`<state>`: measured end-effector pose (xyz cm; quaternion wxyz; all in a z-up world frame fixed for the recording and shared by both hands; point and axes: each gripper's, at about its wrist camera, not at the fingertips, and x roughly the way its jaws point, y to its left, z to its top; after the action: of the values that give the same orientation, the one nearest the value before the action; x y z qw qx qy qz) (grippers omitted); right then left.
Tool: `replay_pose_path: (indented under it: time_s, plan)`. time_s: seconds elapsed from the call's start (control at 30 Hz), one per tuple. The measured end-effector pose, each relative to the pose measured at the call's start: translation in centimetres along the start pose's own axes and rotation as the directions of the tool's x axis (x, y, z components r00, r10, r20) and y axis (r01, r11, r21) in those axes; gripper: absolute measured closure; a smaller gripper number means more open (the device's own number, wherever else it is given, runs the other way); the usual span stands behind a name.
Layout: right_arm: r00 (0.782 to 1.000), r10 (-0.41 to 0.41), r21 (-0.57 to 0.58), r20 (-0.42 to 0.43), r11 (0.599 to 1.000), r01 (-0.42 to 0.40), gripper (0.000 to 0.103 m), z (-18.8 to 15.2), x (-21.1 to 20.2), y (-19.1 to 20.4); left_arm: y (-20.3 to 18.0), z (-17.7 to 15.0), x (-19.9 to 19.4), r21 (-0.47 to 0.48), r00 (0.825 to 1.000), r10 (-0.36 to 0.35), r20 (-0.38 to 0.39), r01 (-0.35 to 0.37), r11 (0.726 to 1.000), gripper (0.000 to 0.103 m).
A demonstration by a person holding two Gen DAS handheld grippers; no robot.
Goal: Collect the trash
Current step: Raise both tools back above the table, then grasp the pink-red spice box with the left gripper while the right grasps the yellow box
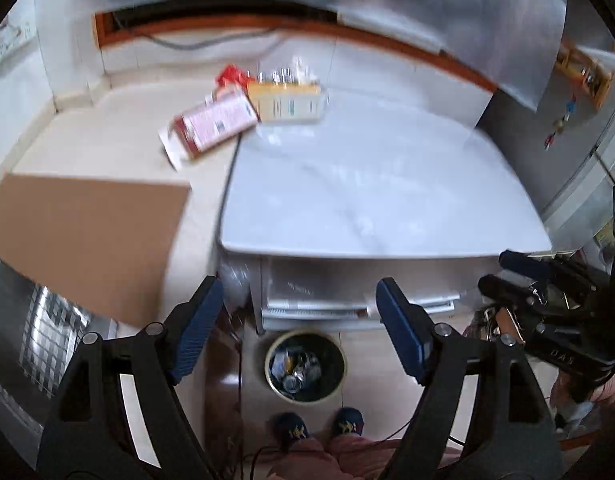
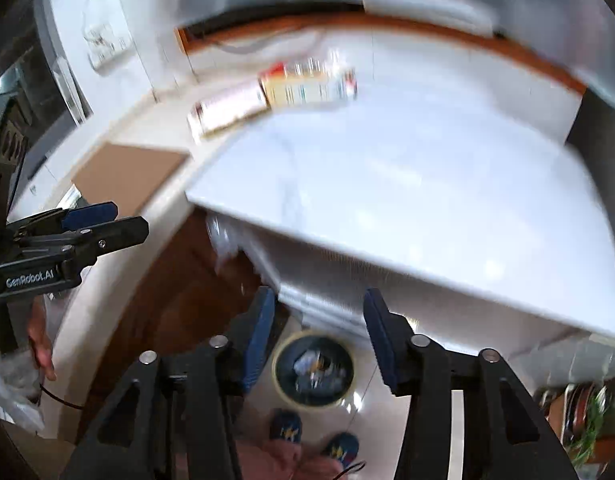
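While both claws gape empty | left claw [image 1: 299, 330], right claw [image 2: 319, 336] above bin [image 1: 305, 366] | table edge [image 1: 387, 254] beside

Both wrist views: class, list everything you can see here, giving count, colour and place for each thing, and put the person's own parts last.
Table: one, white, centre.
Boxes: two, one red-pink, one yellow, at the table's far left corner.
Clear plastic packaging: blurred, behind the yellow box.
Cardboard sheet: one, brown, on the counter to the left.
Trash bin: one, dark with a pale rim, on the floor below the table, trash inside.
Slippers: two, dark blue, by the bin.
Left gripper: black, blue pads, open, empty.
Right gripper: same colours, open, empty.
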<state>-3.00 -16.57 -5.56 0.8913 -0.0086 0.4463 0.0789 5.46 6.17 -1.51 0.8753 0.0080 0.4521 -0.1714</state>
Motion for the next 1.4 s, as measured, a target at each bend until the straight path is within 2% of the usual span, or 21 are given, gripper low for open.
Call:
replay_pose_path:
  time_s: [0.1,0.23,0.33,0.5,0.57,0.8,0.93,1.17,1.3,1.4]
  plan:
    - [0.998,-0.008,-0.041,0.055,0.999,0.011,0.055,3.2,-1.7,0.9,0.8,1.9,-1.4,0.042,1.000,0.000,0.022,-0.001,0.999,0.026]
    - [0.994,0.007,-0.041,0.106,0.999,-0.003,0.055,7.1,-3.3,2.3,2.1,4.3,-2.2,0.082,0.999,0.011,0.041,-0.014,0.997,0.026]
    - [0.991,0.012,-0.058,0.130,0.998,-0.004,0.055,9.5,-3.9,3.1,2.4,6.4,-2.5,0.102,0.997,0.055,0.049,-0.060,0.993,0.026]
    - [0.992,0.017,-0.124,0.129,0.992,-0.001,0.055,13.4,-2.2,4.1,3.5,9.7,-1.6,0.110,0.998,0.052,0.028,-0.055,0.992,0.026]
    - [0.993,0.022,-0.141,0.117,0.990,-0.006,0.055,14.6,-0.8,4.2,3.9,11.2,0.1,0.108,0.998,0.054,0.012,-0.055,0.993,0.026]
    - [0.992,0.110,-0.217,0.058,0.971,-0.095,0.055,21.1,6.1,3.5,6.8,16.4,6.4,0.095,0.994,0.083,-0.075,-0.076,0.993,0.026]
    - [0.991,0.134,-0.269,-0.005,0.954,-0.130,0.055,24.8,11.1,2.3,8.9,18.5,11.0,0.066,0.984,0.084,-0.159,-0.075,0.995,0.026]
    - [0.977,0.177,-0.307,-0.118,0.929,-0.205,0.055,30.7,21.0,-0.3,11.2,21.5,18.9,0.081,0.957,0.132,-0.258,-0.115,0.990,0.026]
    - [0.955,0.217,-0.324,-0.200,0.906,-0.274,0.055,33.2,26.1,-1.0,11.7,22.1,22.6,0.107,0.939,0.111,-0.326,-0.080,0.991,0.026]
    - [0.946,0.220,-0.354,-0.236,0.887,-0.295,0.055,33.4,28.4,-0.7,11.8,21.9,24.4,0.138,0.926,0.115,-0.360,-0.069,0.988,0.026]
